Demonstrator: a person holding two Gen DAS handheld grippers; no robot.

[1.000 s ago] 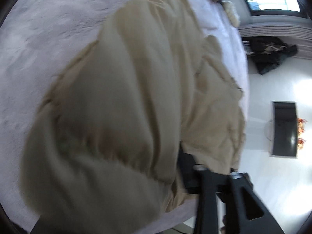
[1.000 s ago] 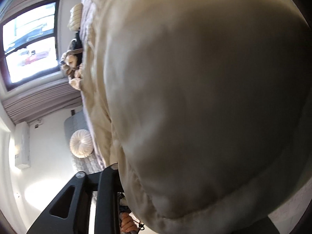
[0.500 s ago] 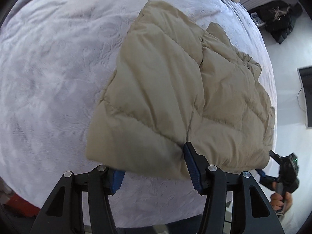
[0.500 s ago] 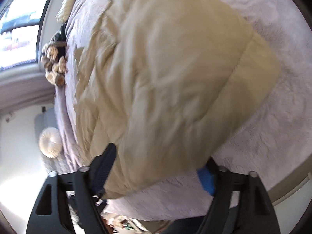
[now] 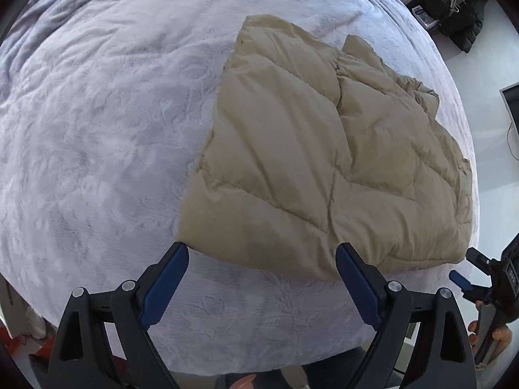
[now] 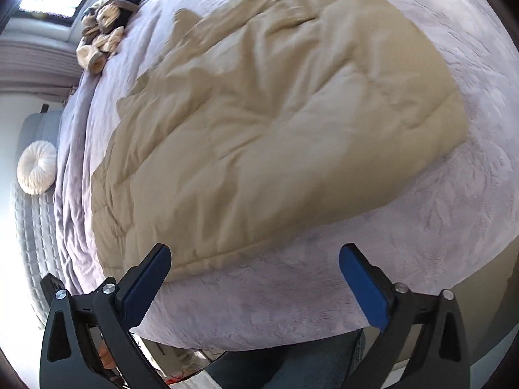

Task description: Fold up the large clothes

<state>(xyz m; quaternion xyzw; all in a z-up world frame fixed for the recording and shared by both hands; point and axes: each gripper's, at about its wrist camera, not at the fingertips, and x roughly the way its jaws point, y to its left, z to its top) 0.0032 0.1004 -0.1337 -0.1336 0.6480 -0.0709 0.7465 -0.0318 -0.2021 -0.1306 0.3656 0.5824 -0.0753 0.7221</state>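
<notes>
One folded beige puffer jacket (image 5: 327, 162) lies on one lilac bedspread (image 5: 97, 129), at twelve o'clock from two wide, empty grippers: left (image 5: 261, 254), right (image 6: 254, 253).

The folded jacket (image 5: 327, 162) lies flat on the bed (image 5: 97, 129), toward its right half in the left wrist view, its near edge close to the bed's front edge. The left tool (image 5: 262, 259) sits in front of that near edge, apart from it, fingers spread wide. The right tool (image 6: 254, 261) sits likewise before the jacket's near edge, fingers spread. In the right wrist view, a pile of clothes (image 6: 103, 37) lies at the far left of the bed; a round cushion (image 6: 37, 167) lies off the bed's left side.
</notes>
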